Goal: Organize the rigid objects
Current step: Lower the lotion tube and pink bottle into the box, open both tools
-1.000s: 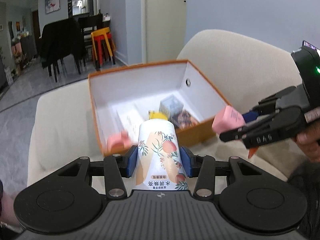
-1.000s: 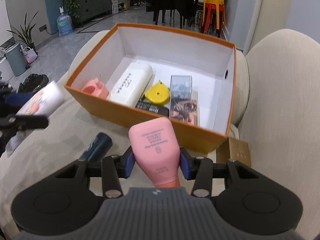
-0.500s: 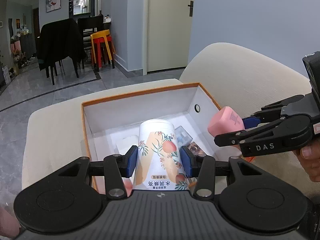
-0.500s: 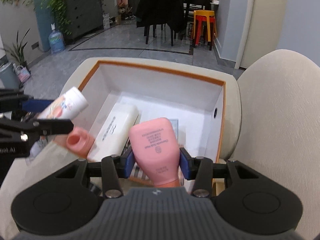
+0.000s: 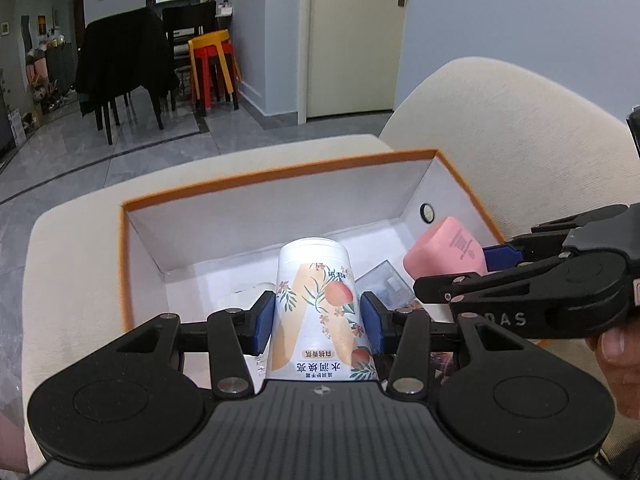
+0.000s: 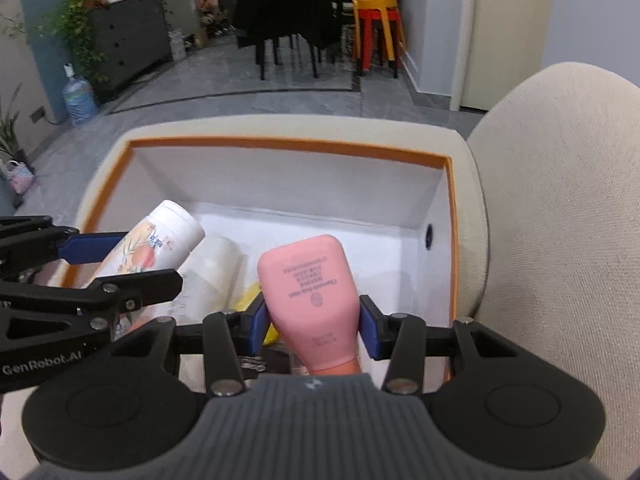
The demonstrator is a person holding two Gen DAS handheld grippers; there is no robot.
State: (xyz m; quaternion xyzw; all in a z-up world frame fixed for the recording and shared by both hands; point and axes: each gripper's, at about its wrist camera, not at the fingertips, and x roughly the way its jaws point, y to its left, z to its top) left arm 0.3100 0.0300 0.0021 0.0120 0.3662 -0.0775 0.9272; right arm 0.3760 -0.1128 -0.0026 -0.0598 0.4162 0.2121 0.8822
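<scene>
An orange box with a white inside [image 5: 280,208] sits on a cream sofa; it also shows in the right wrist view [image 6: 288,146]. My left gripper [image 5: 318,322] is shut on a white floral bottle [image 5: 316,304] and holds it over the box's left part; the bottle also shows in the right wrist view [image 6: 156,246]. My right gripper [image 6: 312,326] is shut on a pink bottle [image 6: 310,292] and holds it over the box's right part; the pink bottle also shows in the left wrist view [image 5: 444,246].
Inside the box lie a white case [image 6: 212,276], a yellow item [image 6: 250,300] and a clear packet [image 5: 384,280], partly hidden. The sofa back [image 6: 560,200] rises right of the box. Chairs and stools [image 6: 376,32] stand far off on the floor.
Both grippers have moved forward and over the box with their bottles. The two bottles now hang above the box's inside, closer to its back wall.
</scene>
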